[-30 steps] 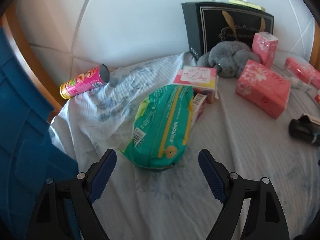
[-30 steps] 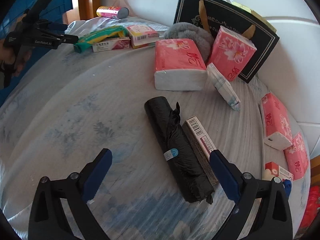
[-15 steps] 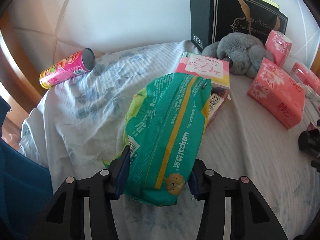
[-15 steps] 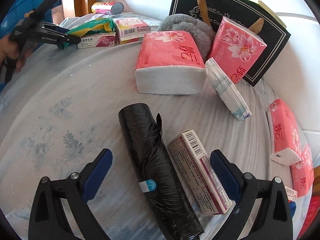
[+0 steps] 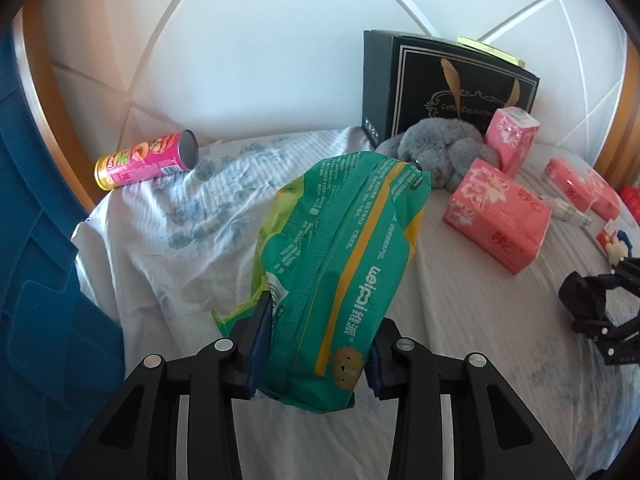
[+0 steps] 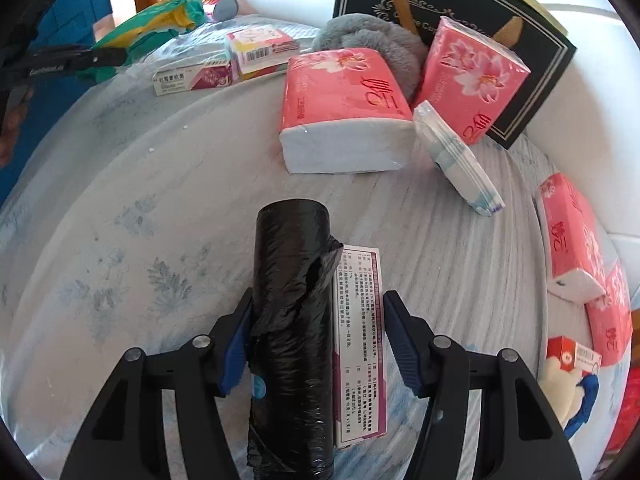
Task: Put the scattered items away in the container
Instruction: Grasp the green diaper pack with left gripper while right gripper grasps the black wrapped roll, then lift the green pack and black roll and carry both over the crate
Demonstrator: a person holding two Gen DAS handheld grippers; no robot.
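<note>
Left gripper is clamped on the green wipes pack, which hangs tilted above the bed sheet, beside the blue container. Right gripper pinches the black bag roll and a purple-edged box together, low over the bed.

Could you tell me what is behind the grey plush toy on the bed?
A black gift bag stands behind the plush toy, against the white headboard. The bag's lower part is covered.
</note>
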